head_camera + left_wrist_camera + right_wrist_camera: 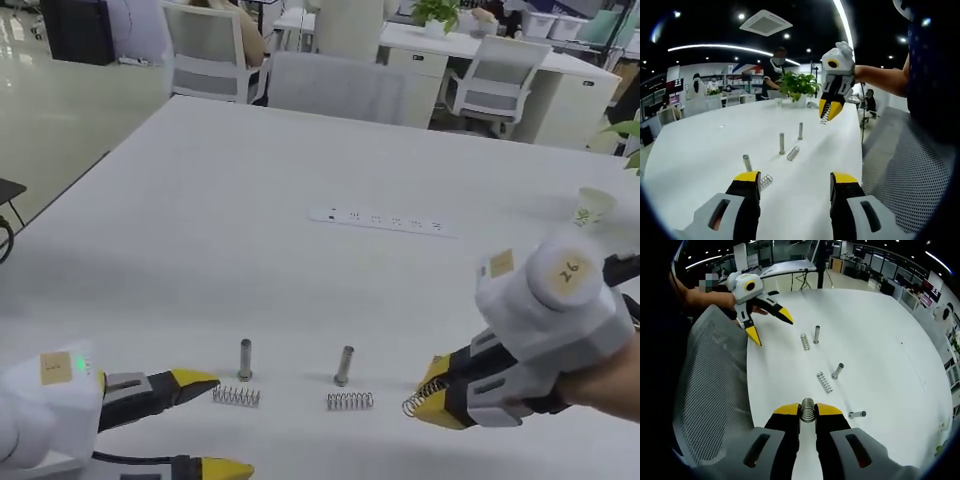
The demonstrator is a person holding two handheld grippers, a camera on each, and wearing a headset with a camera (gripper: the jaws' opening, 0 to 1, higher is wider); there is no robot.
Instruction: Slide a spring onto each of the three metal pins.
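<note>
- Right gripper (pixel 808 415): jaws closed on one held spring (pixel 808 407), raised above the white table (pixel 300 180).
- Left gripper (pixel 795 177): jaws wide apart and empty, low over the near table edge.
- First pin (pixel 245 360), second pin (pixel 344 366) and third pin (pixel 857 414): upright in a row, all bare.
- First loose spring (pixel 236 396) and second loose spring (pixel 350 401): each lying flat just beside the first and second pins respectively.
</note>
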